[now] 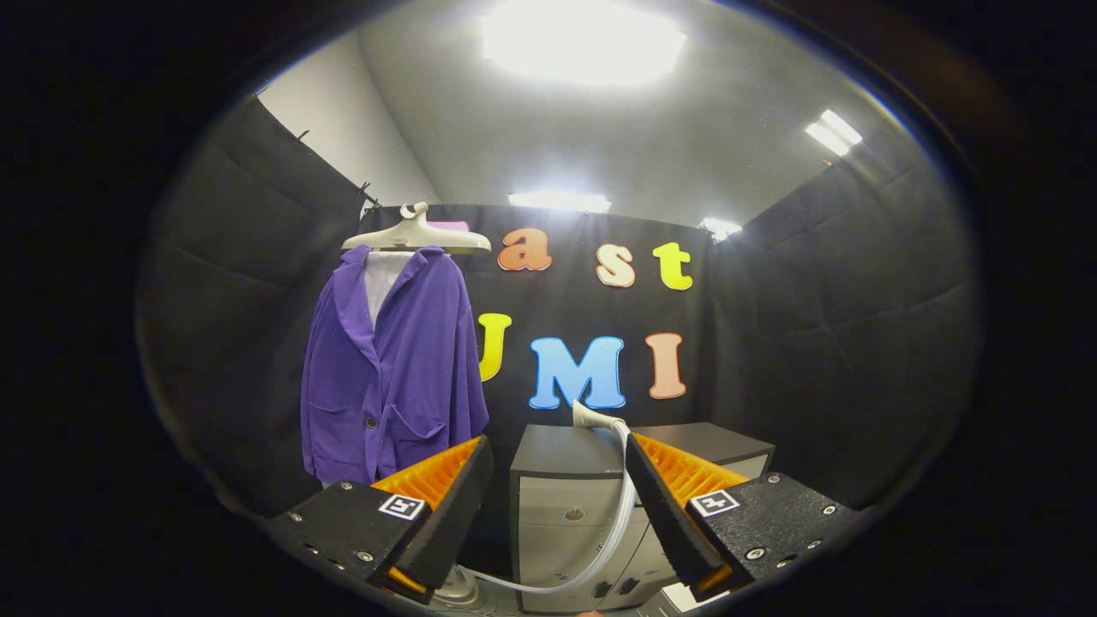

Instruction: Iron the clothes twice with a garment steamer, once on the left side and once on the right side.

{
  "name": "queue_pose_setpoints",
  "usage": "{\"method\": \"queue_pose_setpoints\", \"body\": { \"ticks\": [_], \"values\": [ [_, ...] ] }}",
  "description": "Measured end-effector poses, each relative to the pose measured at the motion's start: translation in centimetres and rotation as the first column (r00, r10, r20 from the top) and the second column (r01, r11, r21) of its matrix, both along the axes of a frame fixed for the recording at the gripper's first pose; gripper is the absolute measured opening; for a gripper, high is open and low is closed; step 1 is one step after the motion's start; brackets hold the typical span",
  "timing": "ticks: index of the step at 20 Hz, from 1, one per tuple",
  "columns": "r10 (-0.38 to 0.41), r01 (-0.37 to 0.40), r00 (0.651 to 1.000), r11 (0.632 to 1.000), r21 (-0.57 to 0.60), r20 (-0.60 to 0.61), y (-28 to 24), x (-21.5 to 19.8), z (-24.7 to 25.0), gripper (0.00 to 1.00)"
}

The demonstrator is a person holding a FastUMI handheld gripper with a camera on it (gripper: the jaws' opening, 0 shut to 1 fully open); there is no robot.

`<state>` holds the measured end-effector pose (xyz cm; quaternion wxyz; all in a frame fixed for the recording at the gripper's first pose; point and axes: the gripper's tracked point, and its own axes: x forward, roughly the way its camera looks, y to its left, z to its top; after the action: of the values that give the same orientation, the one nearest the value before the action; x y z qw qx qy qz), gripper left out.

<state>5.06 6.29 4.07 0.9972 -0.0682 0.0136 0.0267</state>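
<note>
A purple jacket [390, 360] of soft, matte cloth hangs on a pale, curved plastic hanger [417, 233] against the black padded booth wall, well beyond the gripper and ahead of its left finger. The jacket has a wide lapel, a dark button at the front and patch pockets low down; a strip of white lining or shirt [380, 278] shows at its open neck.

The steamer head [593, 417], a small pale nozzle with a flared mouth, lies at the front edge of a dark cabinet top [566, 450], to the right of the jacket and apart from it. A clear, ribbed-looking hose [619, 527] curves from the nozzle down over the grey cabinet front [561, 531], then sweeps left toward a rounded grey base [454, 587] low between the fingers.

The gripper [559, 476] hangs short of the cabinet with its two wedge-shaped fingers spread wide apart, holding nothing; their inner faces are ridged.
</note>
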Motion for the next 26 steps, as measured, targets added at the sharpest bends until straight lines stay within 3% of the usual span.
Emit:
{"method": "queue_pose_setpoints", "body": {
  "ticks": [4, 12, 17, 21, 26],
  "values": [
    [-0.006, 0.005, 1.000, 1.000, 0.022, 0.013, -1.3, 3.8, 0.9, 0.96],
    [0.031, -0.029, 0.999, 0.998, 0.063, -0.034, -4.6, 15.6, 1.1, 0.96],
    [0.081, -0.077, 0.995, 0.993, 0.090, -0.051, -5.8, 22.3, 0.8, 0.96],
    [0.153, -0.134, 0.983, 0.975, 0.178, -0.096, -6.3, 27.2, -0.4, 0.96],
    [0.176, -0.144, 0.971, 0.971, 0.189, -0.162, -8.8, 33.9, -1.8, 0.96]
  ]
}}
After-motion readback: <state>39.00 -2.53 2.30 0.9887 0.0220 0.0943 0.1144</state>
